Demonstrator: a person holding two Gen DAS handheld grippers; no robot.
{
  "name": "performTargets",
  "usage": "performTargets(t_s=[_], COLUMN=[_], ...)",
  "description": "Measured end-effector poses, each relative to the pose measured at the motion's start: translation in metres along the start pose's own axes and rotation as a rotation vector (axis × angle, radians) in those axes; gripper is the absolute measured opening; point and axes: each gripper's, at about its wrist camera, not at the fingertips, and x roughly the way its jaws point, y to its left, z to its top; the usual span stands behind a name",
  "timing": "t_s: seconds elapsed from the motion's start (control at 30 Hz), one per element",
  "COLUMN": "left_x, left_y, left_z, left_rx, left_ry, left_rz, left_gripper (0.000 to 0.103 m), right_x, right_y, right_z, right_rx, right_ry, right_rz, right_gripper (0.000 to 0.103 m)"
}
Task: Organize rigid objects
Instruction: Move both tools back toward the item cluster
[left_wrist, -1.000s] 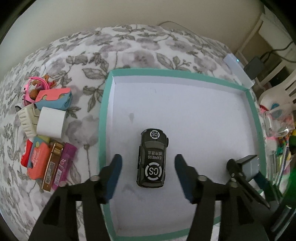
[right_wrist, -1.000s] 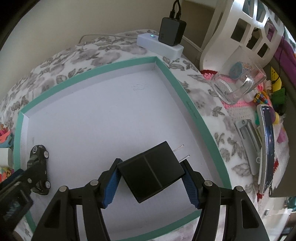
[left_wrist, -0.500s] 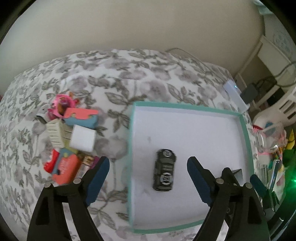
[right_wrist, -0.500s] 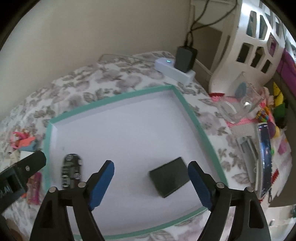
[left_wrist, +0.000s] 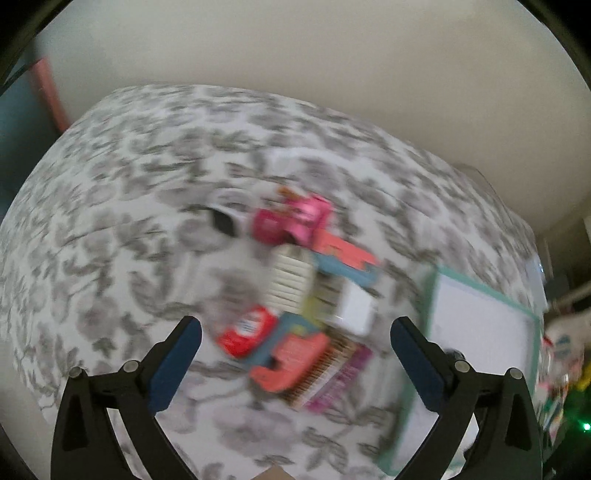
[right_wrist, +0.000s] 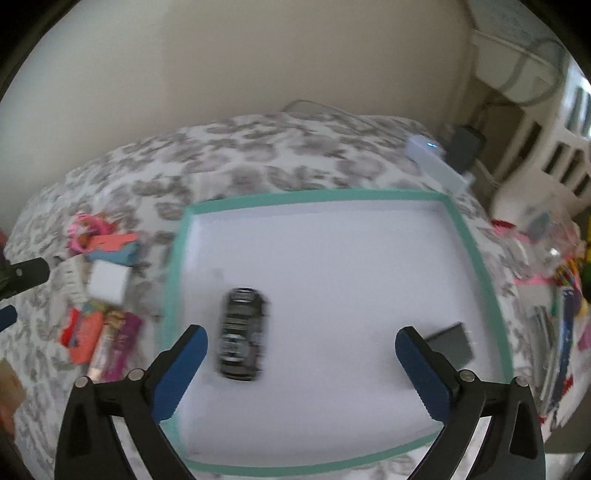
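A white tray with a teal rim (right_wrist: 467, 236) lies on the floral cloth. Inside it sit a black toy car (right_wrist: 242, 334) at the left and a black charger block (right_wrist: 452, 341) at the right. My right gripper (right_wrist: 301, 352) hangs above the tray, its jaws opening wide with nothing between them. In the blurred left wrist view my left gripper (left_wrist: 295, 350) hovers over a pile of small items: a white cube (left_wrist: 356, 308), a red piece (left_wrist: 245, 330), a coral and blue clip (left_wrist: 290, 363), a pink toy (left_wrist: 295, 219). Its jaws are opening too, nothing pressed between them. The tray (left_wrist: 532, 321) shows at the right edge.
A white power strip (right_wrist: 434, 162) with a dark plug sits beyond the tray's far right corner. A clear container (right_wrist: 546, 243) and colourful clutter lie to the right of the tray. A white plastic chair (right_wrist: 554, 147) stands at the far right. A plain wall backs the table.
Both grippers opened wide and rose. The right one let go of the black charger, which now lies in the tray. The left one swung left from the toy car to the pile.
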Motion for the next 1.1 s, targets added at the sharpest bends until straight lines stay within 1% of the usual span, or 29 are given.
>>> performTargets(t_s=[0.07, 0.13, 0.27, 0.37, 0.47, 0.63, 0.7, 0.73, 0.77, 0.93, 1.1], left_x=[-0.001, -0.001, 0.004, 0.01, 0.021, 0.04, 0.046, 0.049, 0.052, 0.068, 0.079], left_y=[0.019, 0.032, 0.054, 0.067, 0.073, 0.074, 0.073, 0.072, 0.071, 0.063, 0.052], left_z=[0.004, 0.006, 0.01, 0.01, 0.009, 0.006, 0.005, 0.005, 0.005, 0.003, -0.002], left_rx=[-0.051, -0.078, -0.097, -0.094, -0.096, -0.096, -0.093, -0.089, -0.084, -0.045, -0.008], left_ry=[-0.02, -0.017, 0.008, 0.033, 0.072, 0.126, 0.142, 0.148, 0.154, 0.19, 0.213], left_rz=[0.008, 0.036, 0.119, 0.148, 0.15, 0.152, 0.146, 0.143, 0.143, 0.121, 0.12], left_gripper=[0.103, 0.103, 0.103, 0.103, 0.103, 0.103, 0.103, 0.103, 0.103, 0.103, 0.103], right_x=[-0.002, -0.004, -0.007, -0.002, 0.007, 0.02, 0.026, 0.03, 0.035, 0.047, 0.051], right_y=[0.016, 0.033, 0.067, 0.089, 0.11, 0.132, 0.136, 0.138, 0.141, 0.146, 0.141], right_z=[0.003, 0.008, 0.013, 0.014, 0.012, 0.009, 0.006, 0.004, 0.003, -0.003, -0.004], right_rx=[-0.017, -0.043, -0.099, -0.123, -0.152, -0.199, -0.201, -0.198, -0.198, -0.207, -0.191], right_ry=[0.001, -0.001, -0.008, 0.014, 0.042, 0.072, 0.097, 0.111, 0.129, 0.159, 0.168], right_rz=[0.031, 0.061, 0.109, 0.15, 0.156, 0.168, 0.182, 0.191, 0.199, 0.198, 0.199], right_gripper=[0.103, 0.103, 0.103, 0.103, 0.102, 0.089, 0.083, 0.082, 0.081, 0.08, 0.08])
